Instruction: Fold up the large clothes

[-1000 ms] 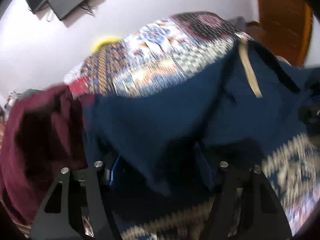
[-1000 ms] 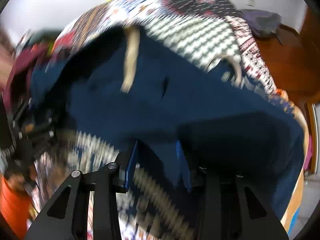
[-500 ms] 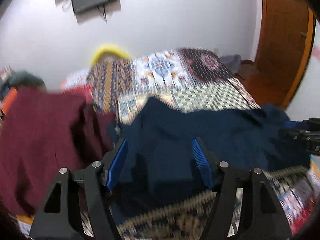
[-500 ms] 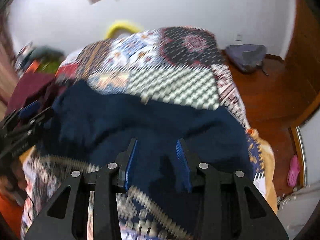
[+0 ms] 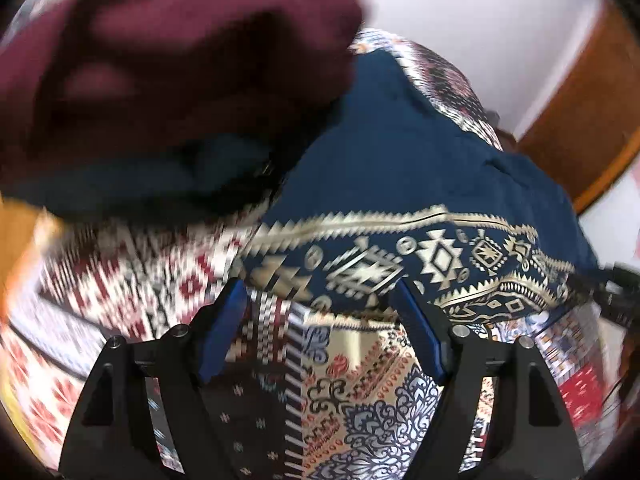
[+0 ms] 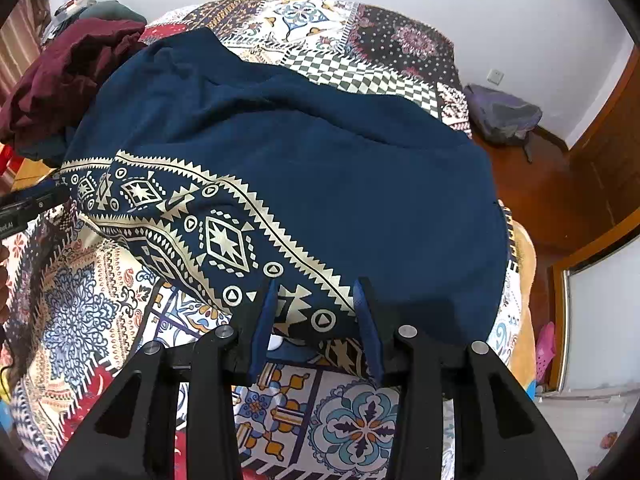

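A large navy garment (image 6: 304, 152) with a cream geometric border (image 6: 224, 236) lies spread on the patchwork bedspread (image 6: 352, 420); it also shows in the left wrist view (image 5: 400, 152). My right gripper (image 6: 316, 296) is open, with its blue pads over the garment's near hem and nothing between them. My left gripper (image 5: 320, 296) is open and empty at the garment's left border edge (image 5: 360, 268). A maroon garment (image 5: 180, 60) lies bunched beside the navy one, partly on its left corner, and also shows in the right wrist view (image 6: 68, 76).
The bed's right edge drops to a wooden floor (image 6: 532, 196) with a grey-purple bag (image 6: 504, 112) by the wall. A wooden door (image 5: 588, 112) stands at the right. A pink slipper (image 6: 546, 344) lies on the floor.
Both grippers have come down close to the bed at the navy garment's patterned hem. The garment now lies flat and spread out. The left view has swung towards the maroon garment.
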Demonstrator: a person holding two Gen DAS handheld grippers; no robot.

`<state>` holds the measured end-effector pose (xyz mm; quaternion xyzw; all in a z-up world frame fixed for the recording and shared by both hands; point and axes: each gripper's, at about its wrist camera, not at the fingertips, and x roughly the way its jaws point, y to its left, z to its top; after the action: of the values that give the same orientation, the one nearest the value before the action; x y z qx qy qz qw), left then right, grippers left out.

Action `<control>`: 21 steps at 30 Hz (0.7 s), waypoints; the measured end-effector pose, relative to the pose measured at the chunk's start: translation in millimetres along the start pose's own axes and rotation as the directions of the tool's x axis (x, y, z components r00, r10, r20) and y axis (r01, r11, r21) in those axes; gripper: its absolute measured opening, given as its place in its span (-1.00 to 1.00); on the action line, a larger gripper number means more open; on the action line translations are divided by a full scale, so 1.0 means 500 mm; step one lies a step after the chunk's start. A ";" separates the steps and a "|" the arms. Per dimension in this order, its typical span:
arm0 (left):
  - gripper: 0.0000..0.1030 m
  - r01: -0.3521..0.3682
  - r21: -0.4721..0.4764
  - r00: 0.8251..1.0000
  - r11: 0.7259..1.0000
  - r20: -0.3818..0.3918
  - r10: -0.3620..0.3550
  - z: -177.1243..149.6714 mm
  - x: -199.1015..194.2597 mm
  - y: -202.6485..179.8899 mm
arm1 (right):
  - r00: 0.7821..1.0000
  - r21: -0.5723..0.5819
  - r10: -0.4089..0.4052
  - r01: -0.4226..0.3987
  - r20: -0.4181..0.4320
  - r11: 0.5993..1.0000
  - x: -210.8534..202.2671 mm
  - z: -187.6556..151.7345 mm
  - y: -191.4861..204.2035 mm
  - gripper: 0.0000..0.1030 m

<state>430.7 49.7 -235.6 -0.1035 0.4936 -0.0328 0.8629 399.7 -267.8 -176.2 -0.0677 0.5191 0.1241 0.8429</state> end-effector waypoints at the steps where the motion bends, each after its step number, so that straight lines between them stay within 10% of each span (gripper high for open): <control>1: 0.47 0.015 -0.044 1.000 0.999 -0.015 -0.015 -0.005 0.004 0.012 | 1.000 0.008 0.001 -0.001 -0.001 1.000 0.000 0.001 -0.001 -0.29; 9: 0.47 0.368 -0.329 0.918 0.870 -0.019 -0.396 -0.008 0.085 0.052 | 0.999 0.063 0.032 -0.031 -0.014 0.998 0.015 0.010 0.006 -0.25; 15: 0.47 0.447 -0.431 0.889 0.784 0.115 -0.443 0.015 0.128 0.070 | 0.999 0.061 0.037 -0.036 -0.010 0.998 0.028 0.015 0.008 -0.22; 20: 0.45 0.366 -0.427 0.930 0.827 0.147 -0.336 0.036 0.130 0.030 | 0.999 0.088 0.052 -0.050 -0.014 0.995 0.039 0.019 0.008 -0.21; 21: 0.19 0.338 -0.425 0.941 0.840 0.149 -0.303 0.043 0.132 0.022 | 0.999 0.095 0.053 -0.051 -0.014 0.994 0.041 0.019 0.008 -0.21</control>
<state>482.2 53.3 -283.3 -0.3800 0.4305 -0.0592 0.8165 415.6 -259.0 -189.9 -0.0154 0.5330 0.1207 0.8373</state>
